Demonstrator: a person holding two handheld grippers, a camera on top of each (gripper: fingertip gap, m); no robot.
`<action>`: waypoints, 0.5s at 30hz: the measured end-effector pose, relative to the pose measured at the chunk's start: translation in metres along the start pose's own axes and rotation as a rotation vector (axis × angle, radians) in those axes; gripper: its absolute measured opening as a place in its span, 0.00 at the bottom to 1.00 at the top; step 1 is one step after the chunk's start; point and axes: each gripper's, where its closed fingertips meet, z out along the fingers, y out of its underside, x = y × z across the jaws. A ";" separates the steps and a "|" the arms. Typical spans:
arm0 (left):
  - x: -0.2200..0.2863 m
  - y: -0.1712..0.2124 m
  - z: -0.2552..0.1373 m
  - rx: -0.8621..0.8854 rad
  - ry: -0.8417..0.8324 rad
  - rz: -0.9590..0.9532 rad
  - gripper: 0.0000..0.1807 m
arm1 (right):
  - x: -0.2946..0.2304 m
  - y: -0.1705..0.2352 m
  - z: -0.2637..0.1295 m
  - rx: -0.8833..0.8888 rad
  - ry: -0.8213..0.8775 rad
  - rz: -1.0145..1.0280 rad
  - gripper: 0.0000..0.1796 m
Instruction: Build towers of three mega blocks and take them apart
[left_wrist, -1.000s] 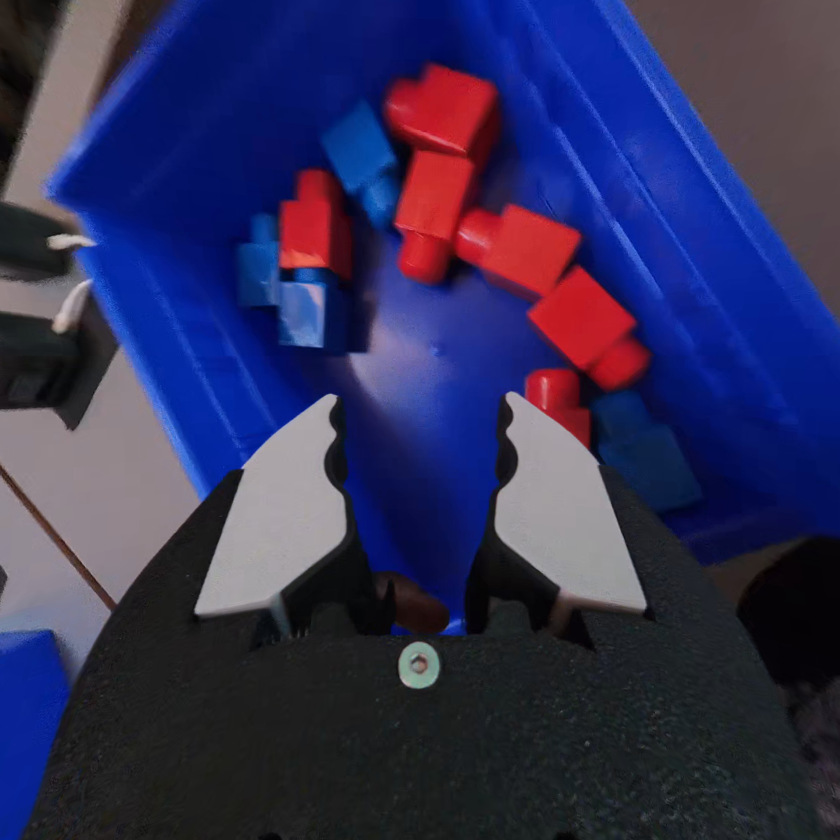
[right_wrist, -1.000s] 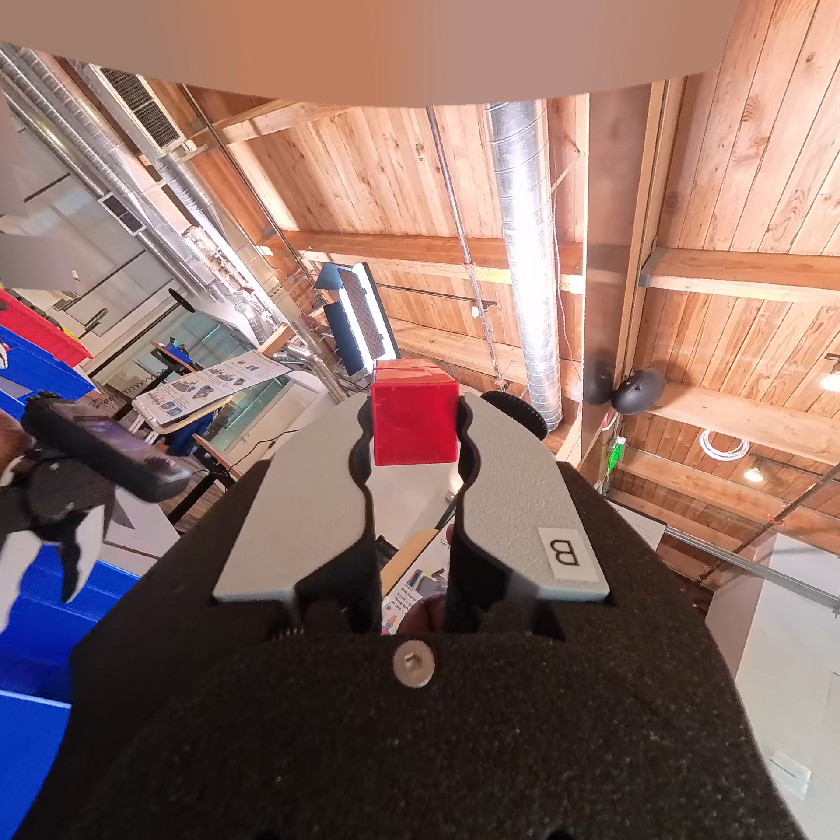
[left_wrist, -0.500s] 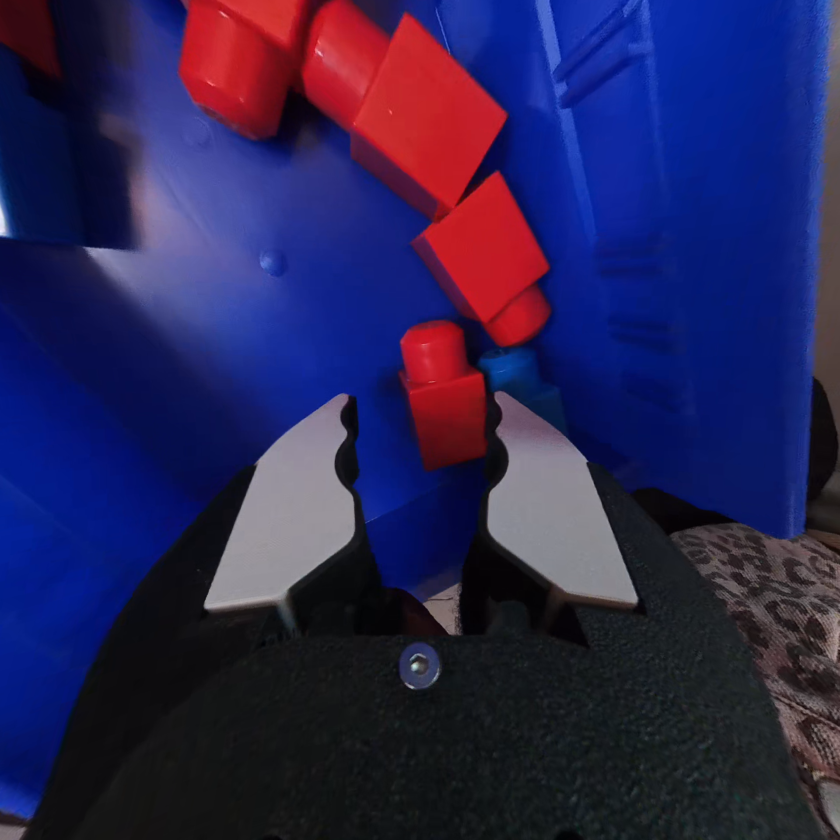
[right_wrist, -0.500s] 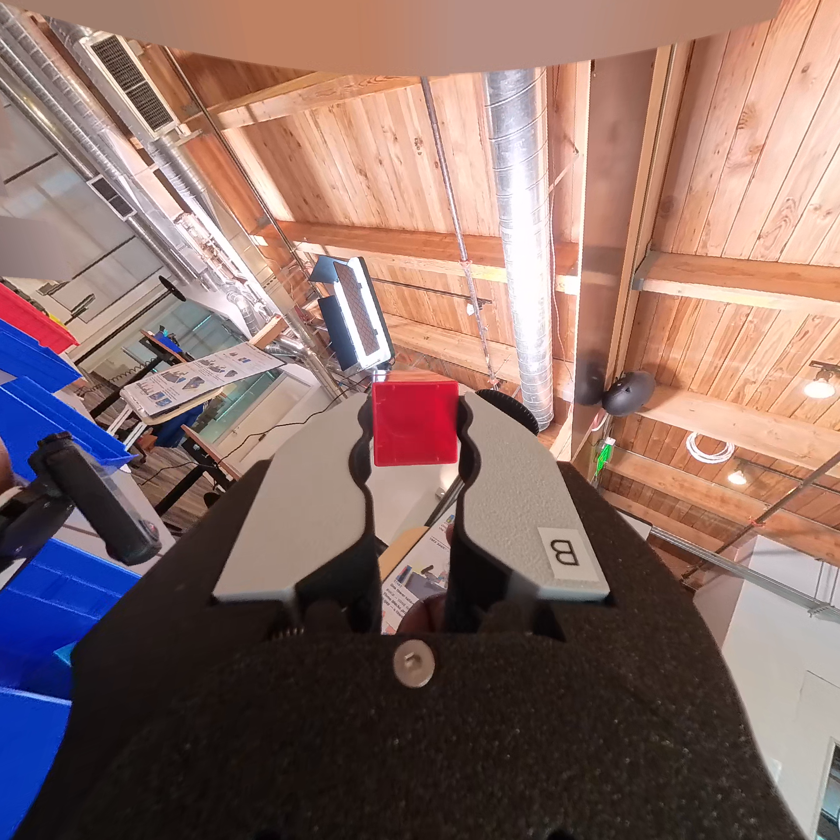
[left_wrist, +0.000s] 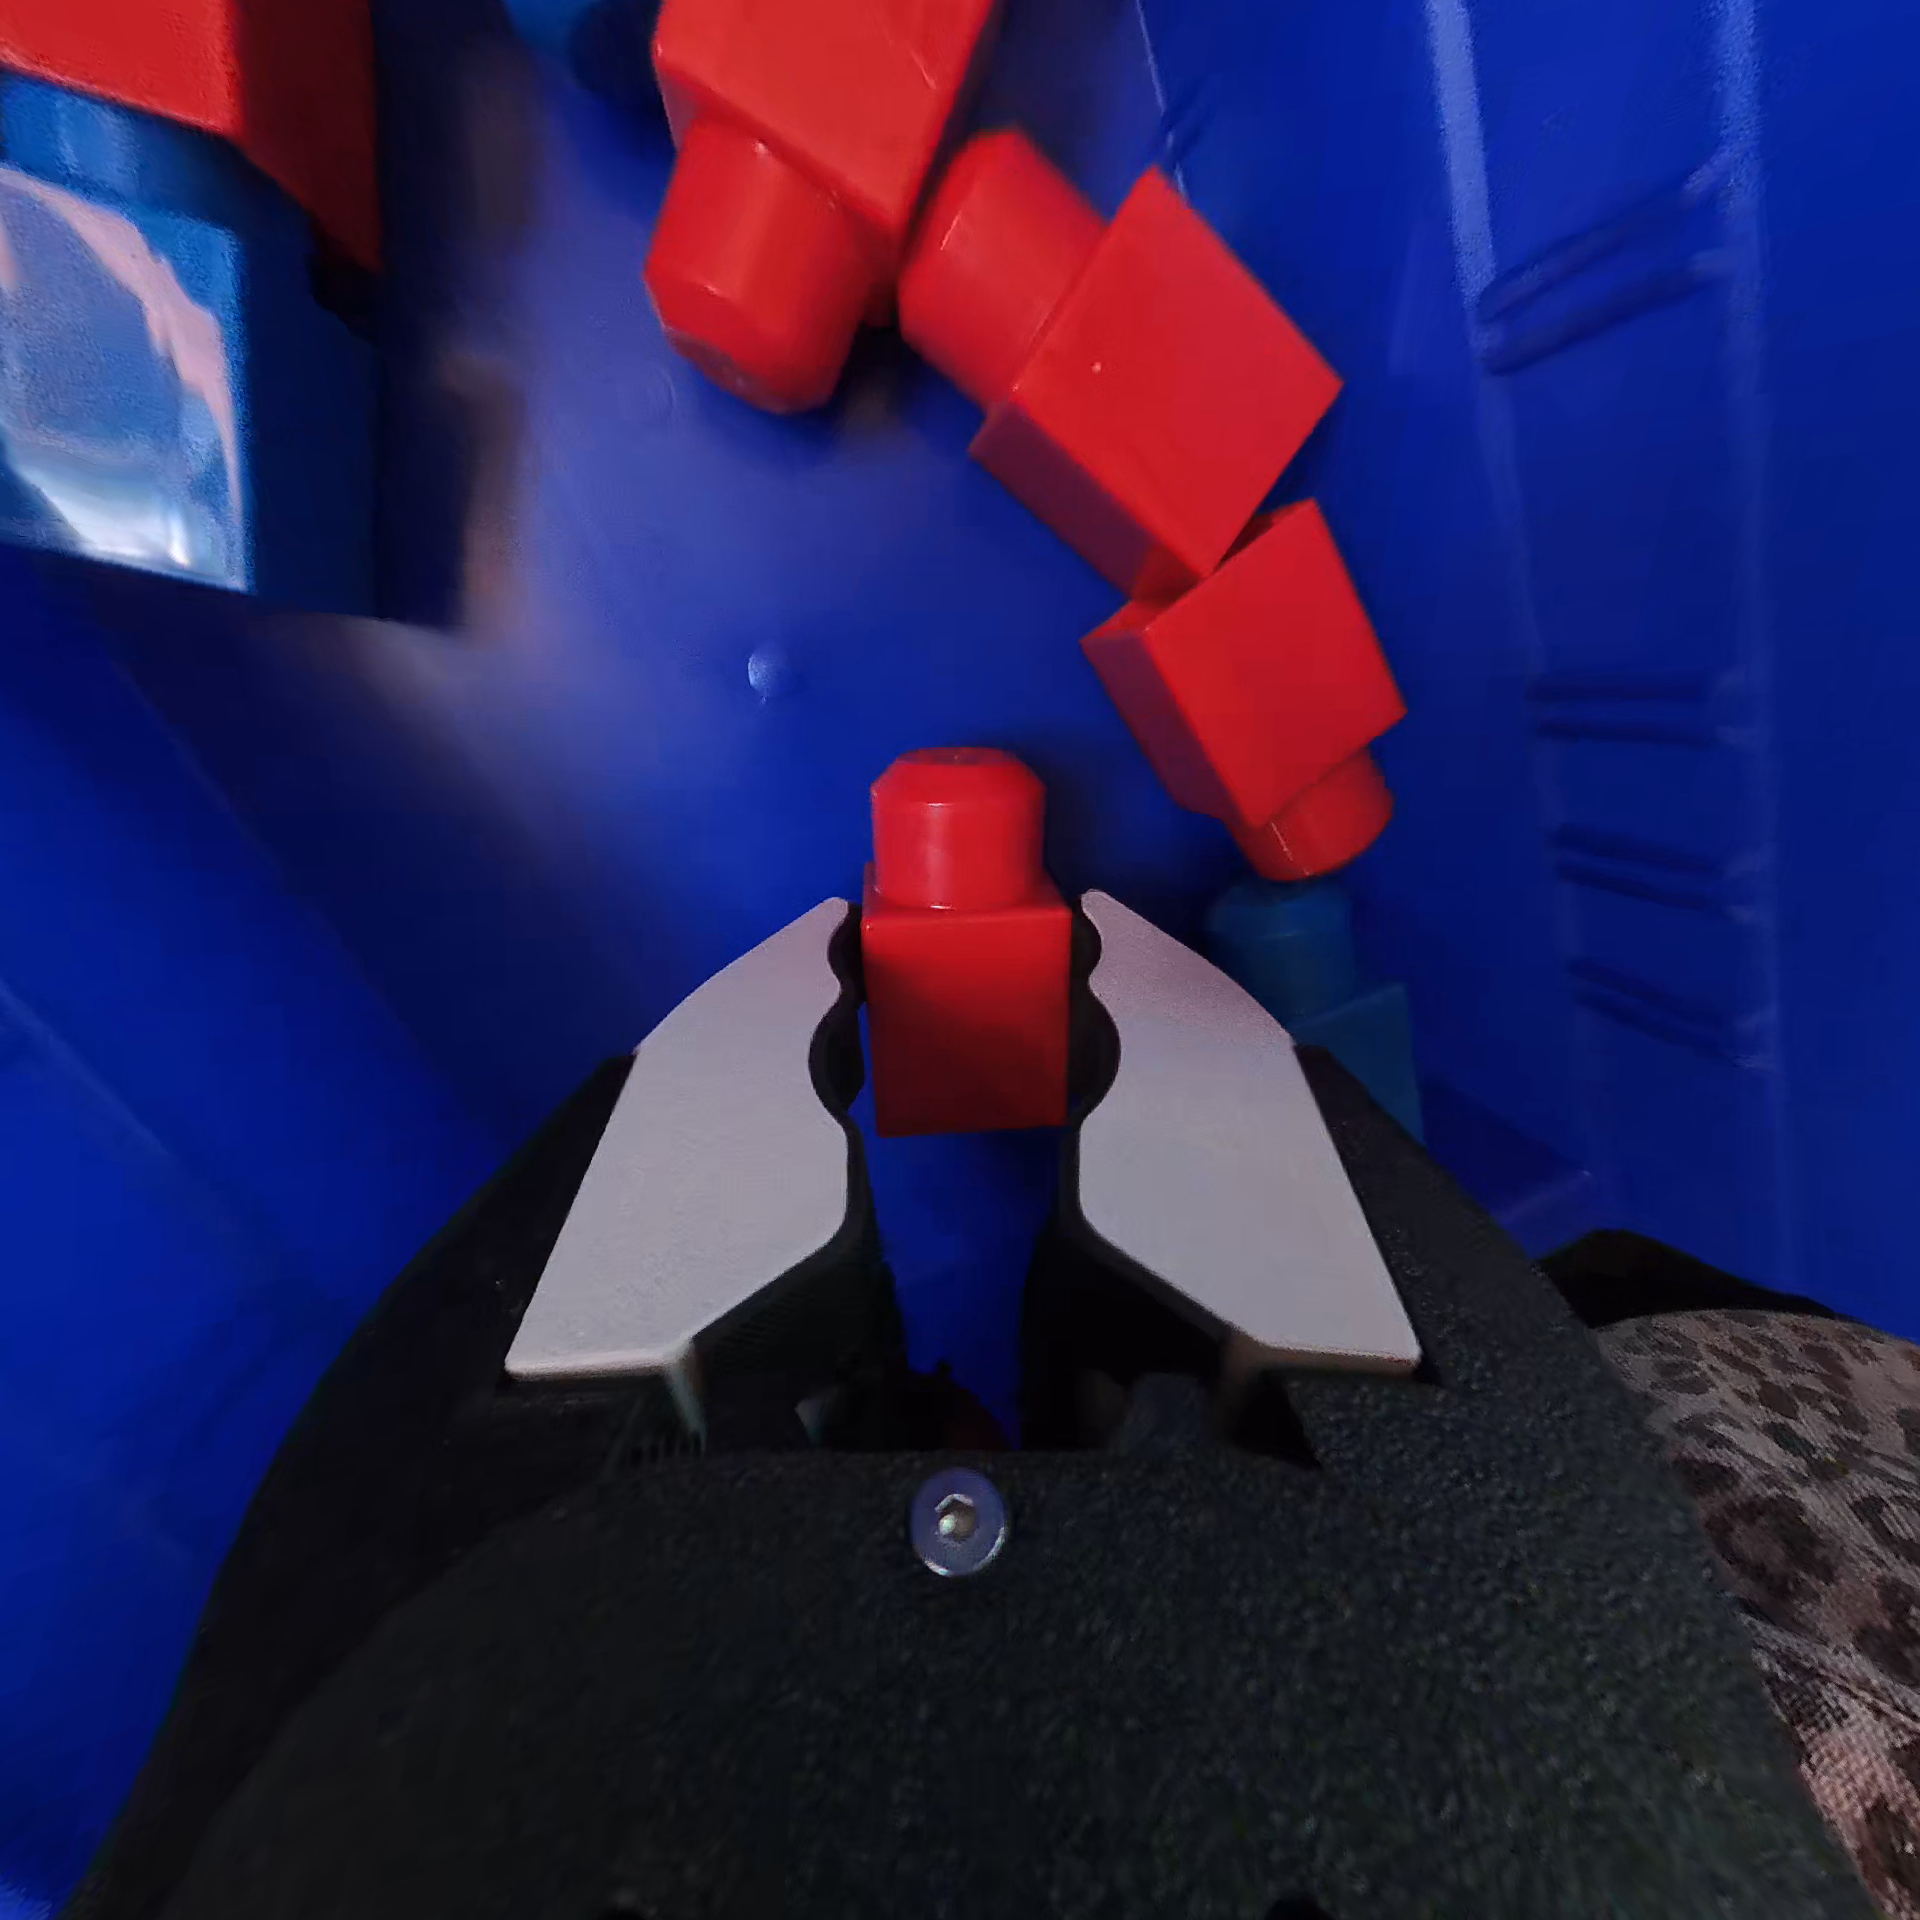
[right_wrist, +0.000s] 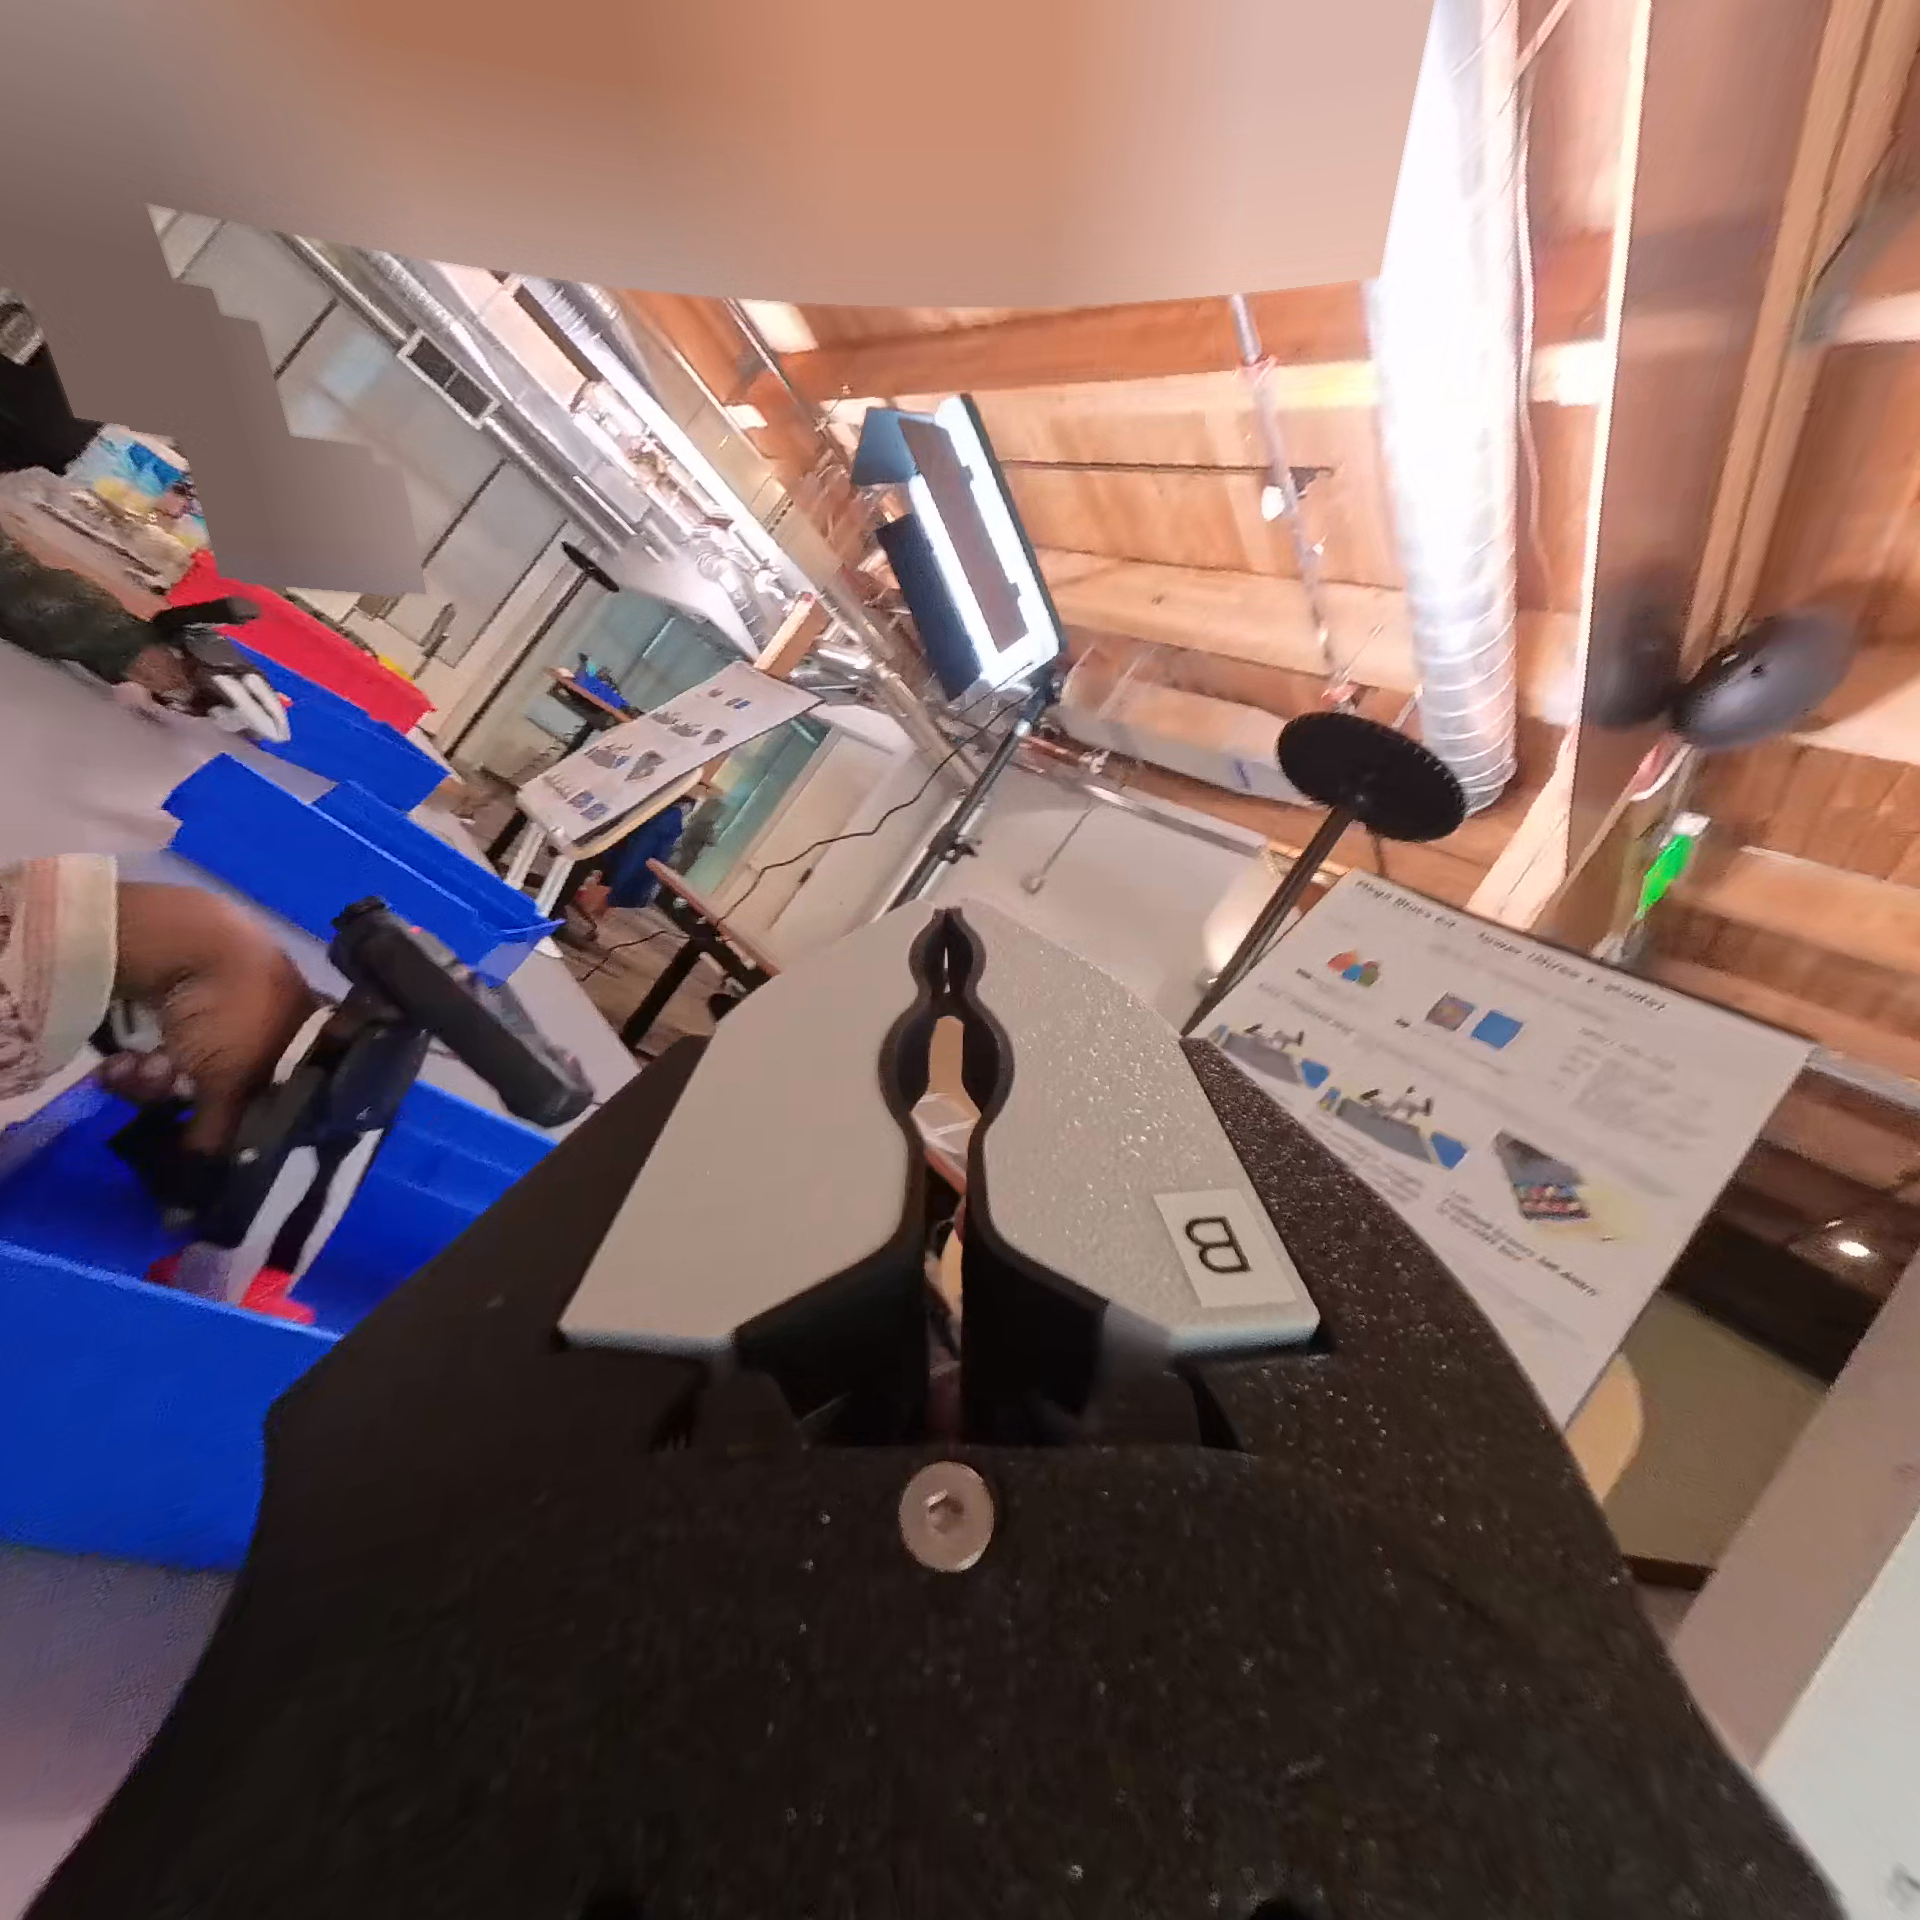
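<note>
My left gripper (left_wrist: 966, 912) is inside the blue bin (left_wrist: 520, 831), shut on a red mega block (left_wrist: 966, 1023) whose stud points away from me. Several loose red blocks (left_wrist: 1143, 364) lie beyond it, and a blue block (left_wrist: 1309, 977) sits by the right wall. A red-on-blue stack (left_wrist: 156, 312) shows at the upper left. My right gripper (right_wrist: 945, 927) is shut and empty, raised and pointing out into the room. The right wrist view also shows a hand holding the left gripper (right_wrist: 312, 1101) down in the blue bin (right_wrist: 125, 1434).
Leopard-print fabric (left_wrist: 1787, 1507) lies outside the bin at the lower right. More blue bins (right_wrist: 343, 862) and a red bin (right_wrist: 312, 644) stand farther along the table. An illustrated board (right_wrist: 1507, 1122) and a light panel on a stand (right_wrist: 966, 551) are ahead.
My left gripper has moved deeper into the bin and closed on a red block. My right gripper no longer holds its red block; its jaws have closed and its view has swung down from the ceiling.
</note>
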 end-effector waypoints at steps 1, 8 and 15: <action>0.001 -0.004 -0.004 0.037 0.000 0.016 0.20 | -0.002 0.004 0.000 -0.009 -0.017 0.024 0.00; 0.000 -0.063 -0.061 0.512 -0.073 0.084 0.20 | -0.007 0.053 0.000 -0.260 -0.093 0.179 0.00; 0.008 -0.123 -0.196 1.320 -0.045 -0.080 0.20 | -0.041 0.137 -0.017 -0.701 -0.224 0.406 0.16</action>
